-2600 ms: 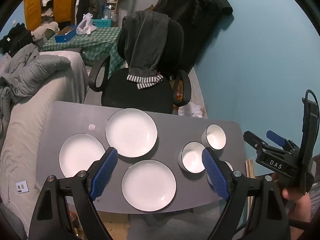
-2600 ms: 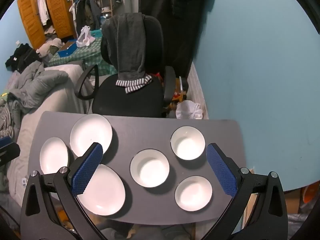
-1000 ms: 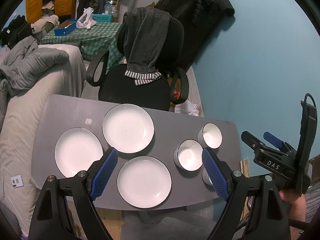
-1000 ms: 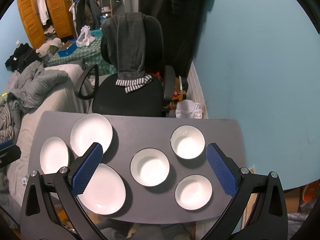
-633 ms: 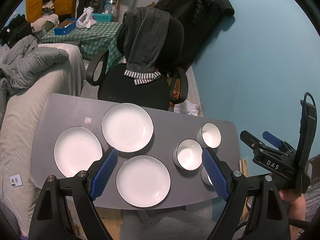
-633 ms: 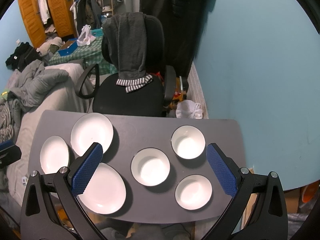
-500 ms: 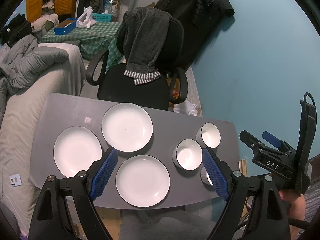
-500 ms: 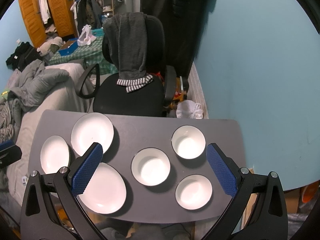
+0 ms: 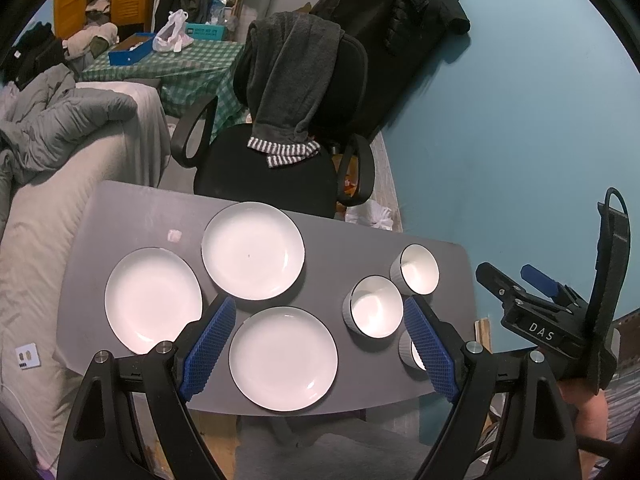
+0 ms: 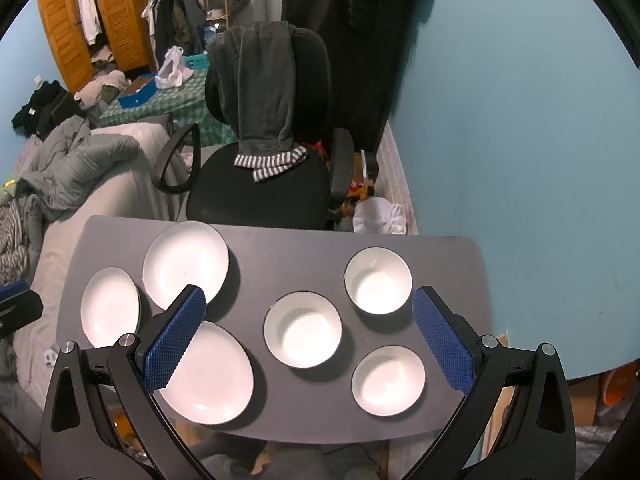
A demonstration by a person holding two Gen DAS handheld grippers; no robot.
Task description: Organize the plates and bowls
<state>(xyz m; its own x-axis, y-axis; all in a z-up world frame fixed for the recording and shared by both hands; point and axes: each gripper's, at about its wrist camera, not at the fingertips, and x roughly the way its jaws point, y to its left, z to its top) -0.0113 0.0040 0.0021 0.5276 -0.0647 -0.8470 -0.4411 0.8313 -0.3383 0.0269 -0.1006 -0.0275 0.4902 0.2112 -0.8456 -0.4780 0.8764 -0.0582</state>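
Observation:
Three white plates lie on the left half of the grey table (image 9: 344, 248): a left plate (image 9: 154, 299), a far plate (image 9: 253, 255) and a near plate (image 9: 283, 356). Three white bowls stand on the right half: a middle bowl (image 10: 303, 329), a far bowl (image 10: 378, 286) and a near bowl (image 10: 388, 380). My left gripper (image 9: 316, 344) is open and empty, high above the near plate. My right gripper (image 10: 308, 340) is open and empty, high above the middle bowl; it also shows at the right of the left wrist view (image 9: 520, 292).
A black office chair (image 10: 260, 196) with a grey garment draped over it stands behind the table. A bed with grey bedding (image 9: 44, 128) runs along the left. A blue wall (image 10: 520, 120) is on the right. A small white scrap (image 9: 174, 235) lies near the table's far left.
The left wrist view has drifted slightly, so the table sits a bit lower left in it. The right gripper has barely moved. Both grippers stay open and empty.

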